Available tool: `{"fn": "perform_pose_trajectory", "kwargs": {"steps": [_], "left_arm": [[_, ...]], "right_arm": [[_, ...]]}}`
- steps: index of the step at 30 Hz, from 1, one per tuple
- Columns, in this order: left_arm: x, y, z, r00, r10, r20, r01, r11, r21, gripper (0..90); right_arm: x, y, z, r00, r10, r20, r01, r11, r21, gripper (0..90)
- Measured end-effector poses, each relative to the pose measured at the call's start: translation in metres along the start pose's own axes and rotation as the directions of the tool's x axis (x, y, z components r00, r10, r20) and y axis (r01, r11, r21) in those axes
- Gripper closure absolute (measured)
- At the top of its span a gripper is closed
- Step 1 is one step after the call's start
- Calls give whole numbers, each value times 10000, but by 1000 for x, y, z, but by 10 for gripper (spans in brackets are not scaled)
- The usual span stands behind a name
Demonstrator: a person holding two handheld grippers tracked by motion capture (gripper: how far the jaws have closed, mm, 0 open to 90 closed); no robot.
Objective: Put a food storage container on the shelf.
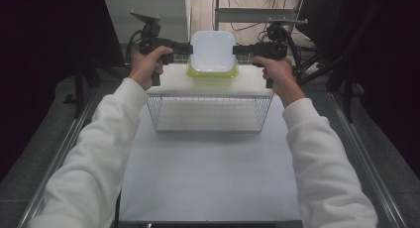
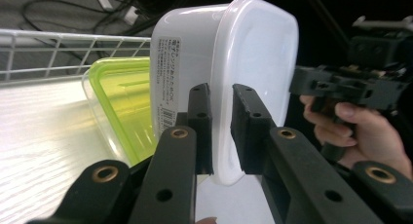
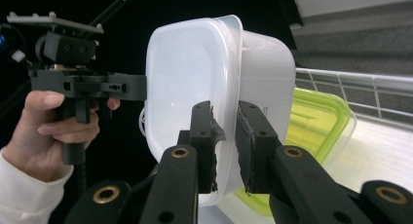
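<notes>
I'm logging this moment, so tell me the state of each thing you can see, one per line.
White container: lid on, held clear above the green one, gripped by its rim at both sides.
Green container: lid on, resting on the white shelf top.
Wire basket: upright under the shelf top.
Left gripper: fingers shut on the rim.
Right gripper: fingers shut on the rim.

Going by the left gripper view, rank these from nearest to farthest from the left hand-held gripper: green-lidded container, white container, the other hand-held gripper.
1. white container: its rim is clamped between the left hand-held gripper jaws.
2. green-lidded container: just behind the white one, on the white shelf.
3. right hand-held gripper: on the white container's far edge, opposite side.
</notes>
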State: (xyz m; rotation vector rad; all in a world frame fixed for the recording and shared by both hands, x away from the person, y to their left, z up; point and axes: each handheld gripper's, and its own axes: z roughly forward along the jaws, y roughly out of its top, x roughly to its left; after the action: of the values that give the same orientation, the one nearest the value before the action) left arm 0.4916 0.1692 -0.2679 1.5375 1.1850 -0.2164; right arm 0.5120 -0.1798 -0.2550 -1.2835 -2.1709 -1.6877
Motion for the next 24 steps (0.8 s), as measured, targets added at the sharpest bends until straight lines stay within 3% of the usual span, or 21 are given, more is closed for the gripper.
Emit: {"fn": "perform_pose_trajectory", "kwargs": {"steps": [6,12,20,24], "left_arm": [[6,13,8,9970,-736,-235,737,9973,10,787],[17,18,15,9886,-1506,26,1507,9884,-193,778],[22,17,20,9857,-1687,67,1688,9855,-169,739],[22,16,20,9863,-1649,80,1650,9862,-154,738]], "right_arm": [[-9,10,7,9947,1021,75,-1022,9944,263,741],[-20,17,14,9798,1993,176,-1998,9795,266,719],[-30,16,21,9617,2736,144,-2738,9616,183,691],[-31,15,20,9618,2736,72,-2737,9617,177,691]]}}
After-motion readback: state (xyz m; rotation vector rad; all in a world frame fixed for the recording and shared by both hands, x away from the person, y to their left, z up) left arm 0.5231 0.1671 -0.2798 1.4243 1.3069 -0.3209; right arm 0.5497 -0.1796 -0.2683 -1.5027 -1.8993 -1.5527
